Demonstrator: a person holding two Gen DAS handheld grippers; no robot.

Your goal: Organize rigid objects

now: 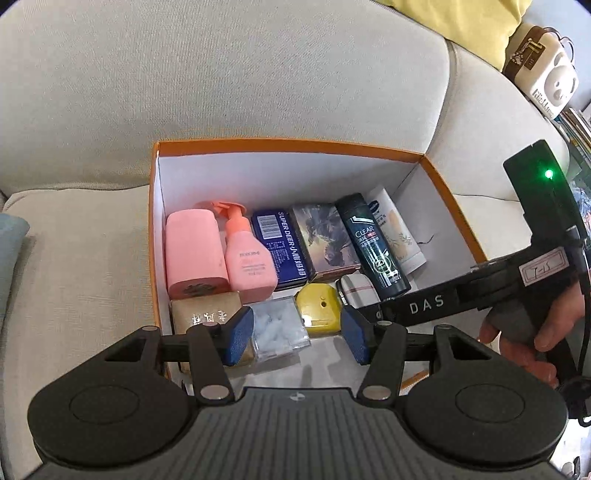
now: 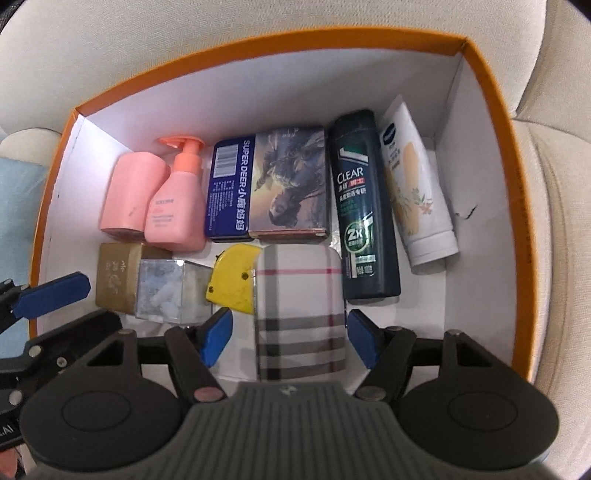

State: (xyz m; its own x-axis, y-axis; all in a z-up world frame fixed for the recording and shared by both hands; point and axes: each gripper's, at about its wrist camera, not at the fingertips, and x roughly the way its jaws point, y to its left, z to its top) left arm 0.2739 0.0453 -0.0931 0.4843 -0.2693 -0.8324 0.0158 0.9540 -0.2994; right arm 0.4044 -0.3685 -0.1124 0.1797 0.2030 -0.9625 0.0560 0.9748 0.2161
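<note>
An orange-rimmed white box [image 1: 458, 210] [image 2: 491, 122] sits on a sofa, packed with items. Back row: pink cylinder [image 2: 129, 192], pink pump bottle [image 2: 177, 206], blue tin [image 2: 229, 184], picture tin [image 2: 291, 181], dark CLEAR bottle [image 2: 365, 214], white tube [image 2: 417, 192]. Front row: gold box [image 2: 114, 277], clear box [image 2: 166, 291], yellow case [image 2: 232, 280], plaid box [image 2: 299, 314]. My left gripper [image 1: 297, 334] is open above the clear box [image 1: 280, 328]. My right gripper [image 2: 290, 338] is open with a finger on either side of the plaid box, not closed on it.
The sofa's beige back cushion [image 1: 221, 74] rises behind the box. A white bear-shaped case [image 1: 546, 70] and a yellow cushion [image 1: 461, 22] lie at the far right. The box's right floor [image 2: 461, 277] is bare.
</note>
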